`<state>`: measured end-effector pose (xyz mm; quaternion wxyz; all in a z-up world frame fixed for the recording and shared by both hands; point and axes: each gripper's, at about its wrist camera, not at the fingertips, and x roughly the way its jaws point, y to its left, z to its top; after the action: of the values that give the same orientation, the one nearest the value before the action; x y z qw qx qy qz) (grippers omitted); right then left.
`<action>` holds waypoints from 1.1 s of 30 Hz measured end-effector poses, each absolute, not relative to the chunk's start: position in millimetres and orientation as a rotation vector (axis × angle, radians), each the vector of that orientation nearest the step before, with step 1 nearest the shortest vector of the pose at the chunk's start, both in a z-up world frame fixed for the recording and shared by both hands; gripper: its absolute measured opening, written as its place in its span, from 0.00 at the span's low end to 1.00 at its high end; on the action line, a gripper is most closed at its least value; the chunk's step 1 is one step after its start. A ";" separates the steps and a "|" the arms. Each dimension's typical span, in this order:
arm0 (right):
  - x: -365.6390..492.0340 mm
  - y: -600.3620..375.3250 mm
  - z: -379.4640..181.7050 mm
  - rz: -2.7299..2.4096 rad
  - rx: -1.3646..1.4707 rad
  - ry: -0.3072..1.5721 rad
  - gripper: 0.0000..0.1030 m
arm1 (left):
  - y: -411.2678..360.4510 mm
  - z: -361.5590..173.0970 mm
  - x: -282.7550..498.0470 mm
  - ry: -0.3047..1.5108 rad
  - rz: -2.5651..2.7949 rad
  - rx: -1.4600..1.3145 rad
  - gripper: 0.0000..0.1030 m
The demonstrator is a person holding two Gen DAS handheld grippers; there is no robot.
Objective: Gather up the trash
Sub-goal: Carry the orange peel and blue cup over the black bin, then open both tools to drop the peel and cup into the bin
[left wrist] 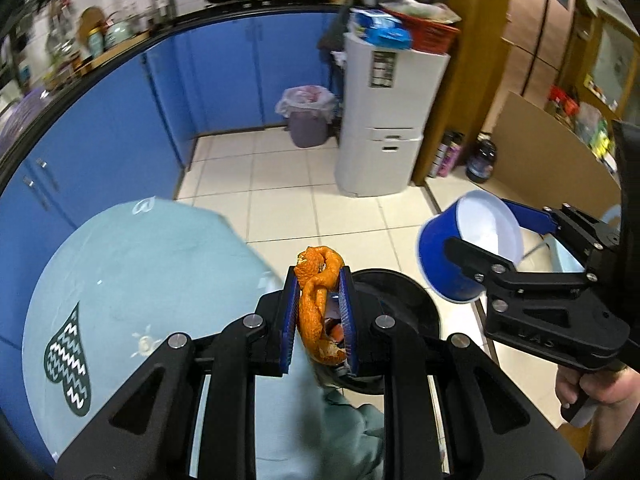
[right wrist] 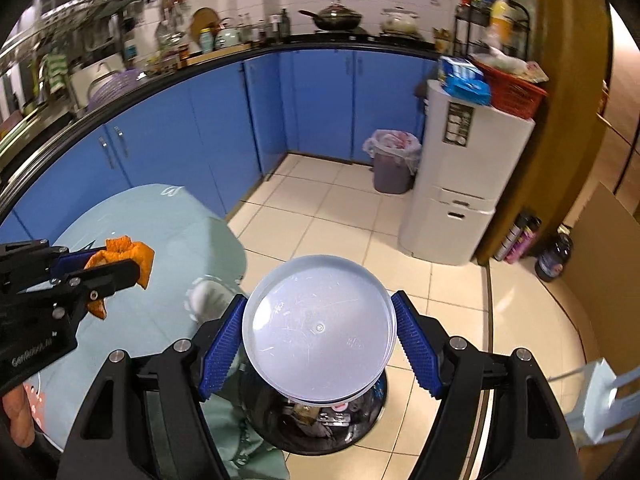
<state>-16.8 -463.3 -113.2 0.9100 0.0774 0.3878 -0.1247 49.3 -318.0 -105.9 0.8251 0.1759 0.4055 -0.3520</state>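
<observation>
Left wrist view: the left gripper (left wrist: 319, 312) is pinching an orange peel (left wrist: 318, 306) between its blue pads, the curled strip standing up past the fingertips. Directly behind and below the peel sits a black trash bin (left wrist: 404, 300) on the tiled floor, its rim just beside the edge of the bench (left wrist: 140, 280), which wears a pale green cloth. To the right of the bin, and higher, the right gripper (left wrist: 486, 236) clamps a blue cup (left wrist: 468, 246), tilted so its white inside faces the camera. Far beyond the bin, a lined waste basket (left wrist: 307, 117) stands against the blue cabinets.

Right wrist view: the right gripper (right wrist: 320, 340) is pressed onto the blue cup (right wrist: 318, 330) from both sides, the cup's white inside filling the gap. The black trash bin (right wrist: 320, 424) lies straight beneath the cup, with scraps in it. Left of the bin, over the bench (right wrist: 160, 248), the left gripper (right wrist: 116, 268) holds the orange peel (right wrist: 128, 258).
</observation>
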 end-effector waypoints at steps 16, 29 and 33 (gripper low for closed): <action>-55.5 -512.0 -120.5 -0.314 0.254 0.781 0.68 | -375.9 -117.1 21.8 0.892 -0.800 0.468 0.20; -54.0 -512.8 -125.7 -0.287 0.262 0.788 0.68 | -384.6 -122.1 23.6 0.911 -0.775 0.485 0.22; -55.7 -514.6 -125.7 -0.301 0.255 0.786 0.68 | -382.5 -122.1 29.3 0.947 -0.773 0.455 0.40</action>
<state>-55.7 -514.6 -125.7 0.9049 0.1236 0.3805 -0.1455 29.3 -382.5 -122.1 0.7949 0.2117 0.4405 -0.3595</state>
